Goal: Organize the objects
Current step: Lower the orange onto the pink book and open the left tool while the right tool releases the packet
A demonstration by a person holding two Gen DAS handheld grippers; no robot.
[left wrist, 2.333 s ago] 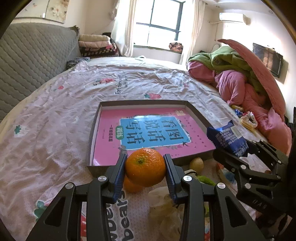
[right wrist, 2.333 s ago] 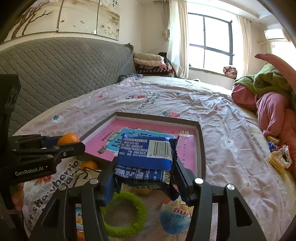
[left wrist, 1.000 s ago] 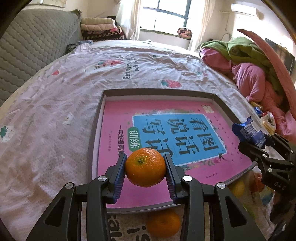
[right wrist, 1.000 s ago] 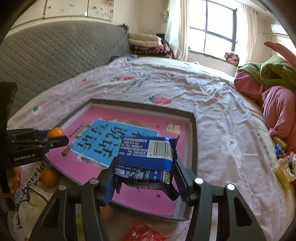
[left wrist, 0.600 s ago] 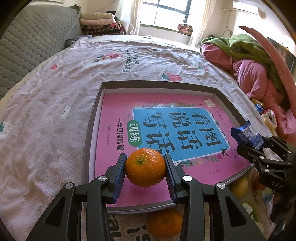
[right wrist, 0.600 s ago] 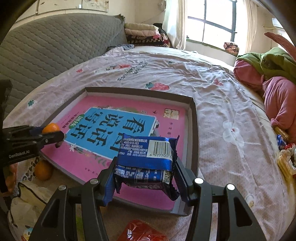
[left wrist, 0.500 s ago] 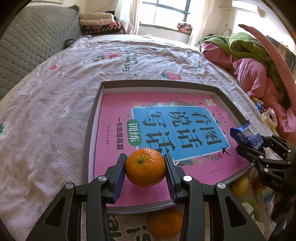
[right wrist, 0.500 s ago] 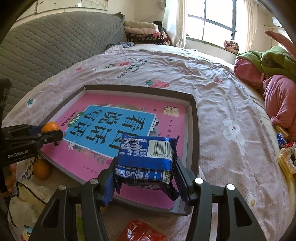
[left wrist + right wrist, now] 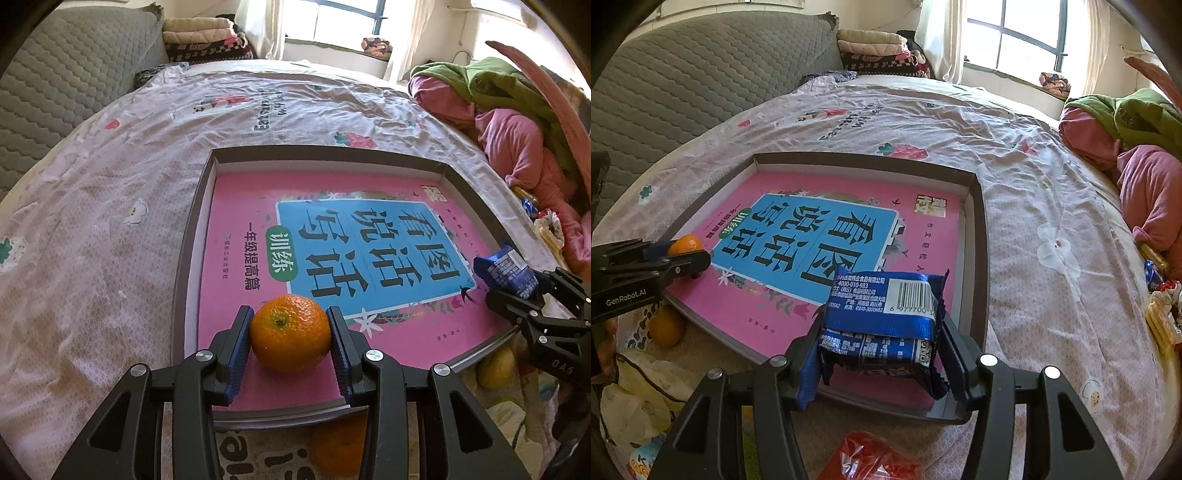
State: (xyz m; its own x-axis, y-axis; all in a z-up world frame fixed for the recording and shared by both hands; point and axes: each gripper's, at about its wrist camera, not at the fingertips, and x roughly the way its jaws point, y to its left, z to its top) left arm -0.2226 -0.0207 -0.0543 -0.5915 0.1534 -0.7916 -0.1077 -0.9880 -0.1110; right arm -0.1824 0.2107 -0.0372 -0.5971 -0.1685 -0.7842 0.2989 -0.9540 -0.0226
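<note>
Gripping hard on both sides right now: the left gripper (image 9: pixel 291 334) has its blue pads clamped on an orange (image 9: pixel 290 332), and the right gripper (image 9: pixel 882 345) is squeezing a blue snack packet (image 9: pixel 884 314), jaws pressed into its sides.

What's changed over the last couple of seconds is where they hang. Earlier both loads were short of the box, over the clutter at the near edge of the bed. Now the orange sits over the near left part of the shallow grey box (image 9: pixel 192 229), above the pink book (image 9: pixel 236 206) lying in it, and the packet is over the near right corner of the same box. Neither grip has budged at all.

So I'd say the carry is basically done and this is the drop-off step. Still plenty left outside though: another orange (image 9: pixel 666 326), a white plastic bag (image 9: pixel 639 398) and a red wrapper (image 9: pixel 871 459) by the near rim.
</note>
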